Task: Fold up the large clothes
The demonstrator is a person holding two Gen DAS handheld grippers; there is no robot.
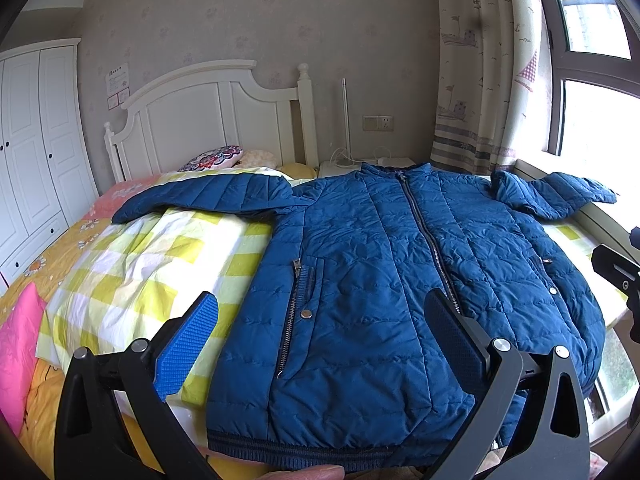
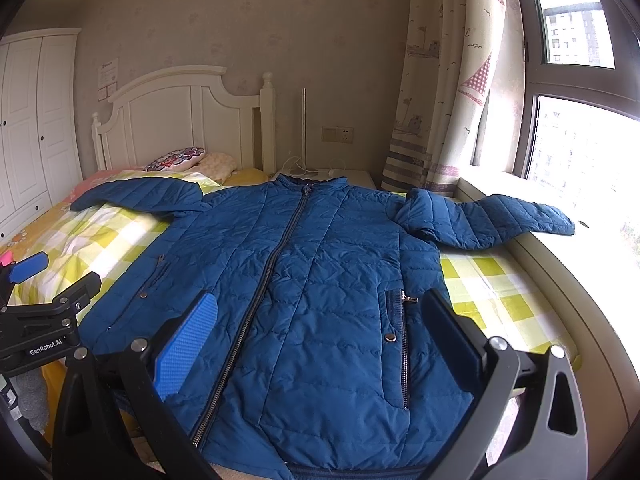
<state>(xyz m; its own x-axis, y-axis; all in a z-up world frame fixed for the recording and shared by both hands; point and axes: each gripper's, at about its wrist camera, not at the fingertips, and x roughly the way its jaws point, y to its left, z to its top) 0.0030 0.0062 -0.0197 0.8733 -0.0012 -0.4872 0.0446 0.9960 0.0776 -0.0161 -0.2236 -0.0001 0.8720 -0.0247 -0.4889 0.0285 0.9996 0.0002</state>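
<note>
A blue quilted zip jacket [image 1: 372, 280] [image 2: 304, 300] lies flat, front up and zipped, on a yellow-checked bed cover [image 1: 132, 264]. Both sleeves are spread out: one sleeve [image 1: 208, 196] rests on the bed at the left, the other sleeve [image 2: 492, 220] reaches onto the window sill. My left gripper [image 1: 320, 320] hovers open above the jacket's lower left half near the hem. My right gripper [image 2: 320, 320] hovers open above the lower right half, over the pocket zip. Neither holds anything. The left gripper also shows at the left edge [image 2: 44, 304] of the right wrist view.
A white headboard [image 1: 200, 116] and pillows [image 1: 216, 158] stand at the bed's far end, with a white wardrobe [image 1: 32, 152] on the left. A curtain [image 1: 476, 80], window and sill [image 2: 560, 264] run along the right side. A pink cushion [image 1: 16, 348] lies at the left near edge.
</note>
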